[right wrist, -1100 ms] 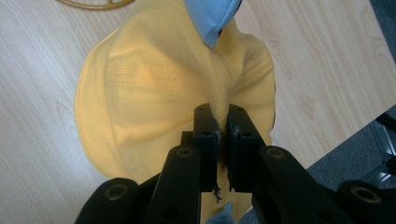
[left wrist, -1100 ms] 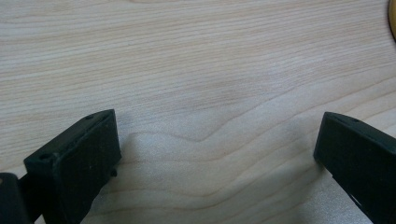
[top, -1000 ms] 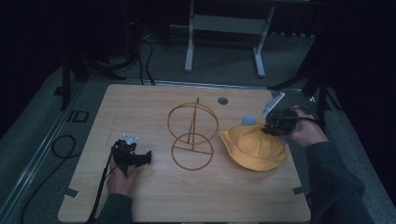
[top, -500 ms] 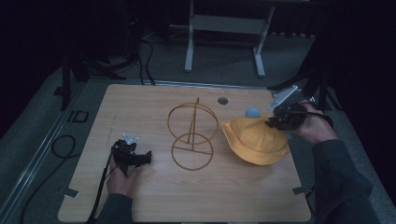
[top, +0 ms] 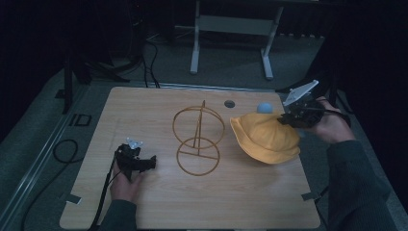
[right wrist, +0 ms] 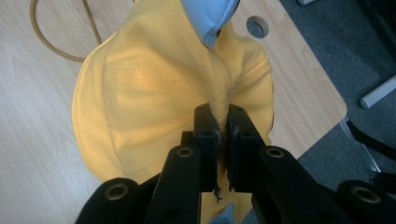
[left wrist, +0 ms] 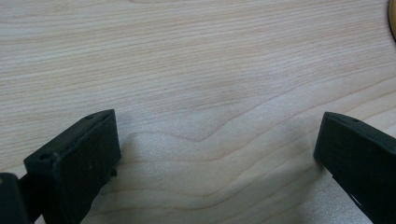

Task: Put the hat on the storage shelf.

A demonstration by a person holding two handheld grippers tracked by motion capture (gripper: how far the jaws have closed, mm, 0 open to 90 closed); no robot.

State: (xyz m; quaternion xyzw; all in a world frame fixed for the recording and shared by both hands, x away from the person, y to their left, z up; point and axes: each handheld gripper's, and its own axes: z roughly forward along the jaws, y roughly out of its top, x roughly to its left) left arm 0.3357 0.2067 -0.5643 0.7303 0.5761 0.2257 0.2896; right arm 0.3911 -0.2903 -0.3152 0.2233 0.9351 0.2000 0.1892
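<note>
A yellow bucket hat (top: 263,137) (right wrist: 149,93) with a light blue lining (right wrist: 208,16) hangs tilted at the table's right side. My right gripper (top: 284,118) (right wrist: 220,123) is shut on a fold of its brim and holds it above the wood. A golden wire hat stand (top: 198,137) with two rings and a centre post stands in the middle of the table, left of the hat. My left gripper (top: 149,162) (left wrist: 215,140) lies low at the front left, open, with bare wood between its jaws.
The wooden table (top: 159,207) has a round cable hole (top: 229,103) near its back edge. A grey metal frame (top: 231,29) stands on the floor behind. A black cable (top: 62,151) loops off the table's left side. The right edge is close under the hat.
My right gripper has lifted the hat by its brim and drawn it up and to the right. The hat now hangs tilted. The left gripper has stayed put.
</note>
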